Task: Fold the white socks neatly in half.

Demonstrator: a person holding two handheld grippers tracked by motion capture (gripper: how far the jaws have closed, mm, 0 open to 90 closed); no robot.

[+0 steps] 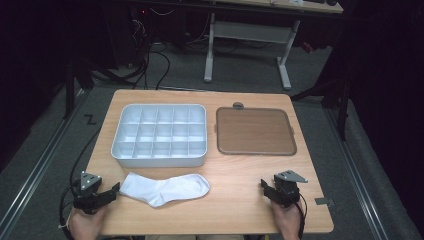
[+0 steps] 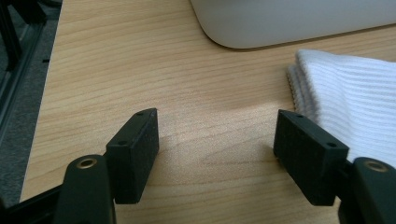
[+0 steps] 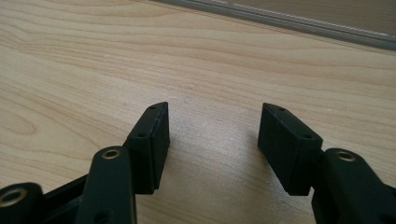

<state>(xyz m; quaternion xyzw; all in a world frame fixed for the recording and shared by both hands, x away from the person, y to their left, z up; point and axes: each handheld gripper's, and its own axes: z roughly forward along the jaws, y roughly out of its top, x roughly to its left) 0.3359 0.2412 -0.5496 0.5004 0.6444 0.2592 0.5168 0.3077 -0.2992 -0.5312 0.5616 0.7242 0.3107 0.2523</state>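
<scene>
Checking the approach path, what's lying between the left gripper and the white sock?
Nothing: in the left gripper view, only bare table lies between the open left gripper and the sock.

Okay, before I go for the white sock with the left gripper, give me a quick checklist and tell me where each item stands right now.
1. Left gripper open, nothing between its jaws: ok.
2. Right gripper open, bare table under it: ok.
3. White sock lying flat, free of the organizer tray: ok.
4. Sock cuff near the left gripper, just off its right-hand jaw: ok, though not yet between the jaws.
5. Tray compartments free to take the sock: ok, they look empty in the high view.
6. Brown lid out of the way, beside the tray: ok.
</scene>
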